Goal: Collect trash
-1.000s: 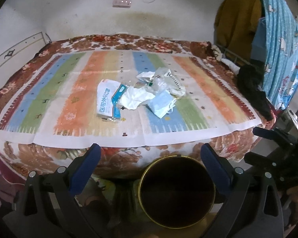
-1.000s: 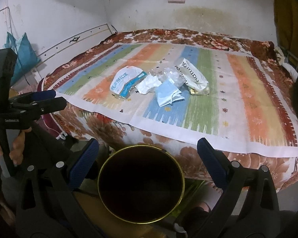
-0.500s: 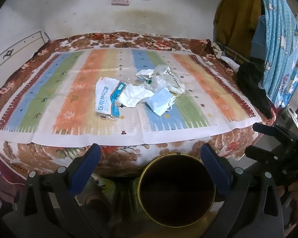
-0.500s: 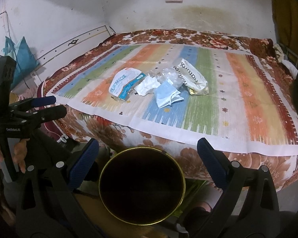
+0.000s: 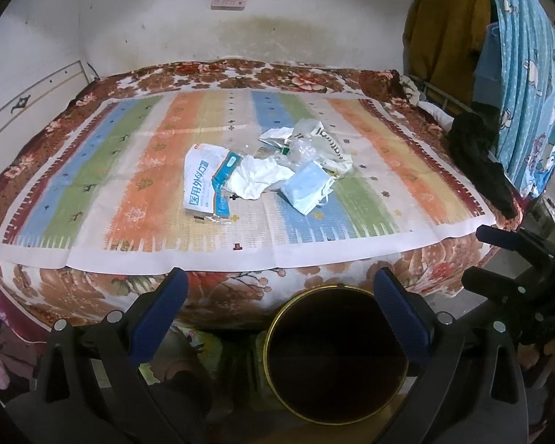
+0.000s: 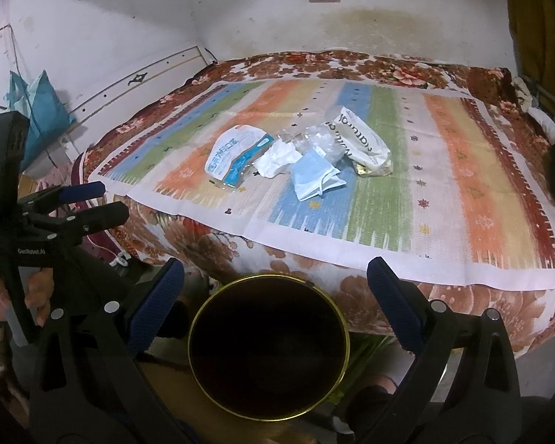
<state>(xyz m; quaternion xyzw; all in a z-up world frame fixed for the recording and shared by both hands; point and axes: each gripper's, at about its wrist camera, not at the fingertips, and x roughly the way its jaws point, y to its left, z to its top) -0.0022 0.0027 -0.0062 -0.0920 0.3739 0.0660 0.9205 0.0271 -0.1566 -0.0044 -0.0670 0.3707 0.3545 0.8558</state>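
A pile of trash lies mid-bed on a striped mat [image 5: 92, 192]: a blue face mask [image 5: 307, 190] [image 6: 314, 177], a crumpled white tissue [image 5: 257, 179] [image 6: 277, 157], a blue-and-white mask packet [image 5: 207, 181] [image 6: 236, 157], clear plastic [image 5: 303, 148] and a white printed bag [image 5: 331, 142] [image 6: 362, 140]. A dark bin with a gold rim [image 5: 270, 344] [image 6: 194, 333] stands on the floor in front of the bed. My left gripper [image 5: 281, 288] and right gripper [image 6: 275, 277] are both open and empty, above the bin and short of the bed.
The bed has a floral blanket [image 5: 240, 288] under the mat. Clothes and a blue curtain [image 5: 525, 74] hang at the right. A wall [image 5: 166, 29] with a socket strip stands behind. Blue bags [image 6: 37, 111] hang at the left.
Both grippers have moved slightly closer to the bed, so the trash sits a little nearer in view. Both remain open and empty.
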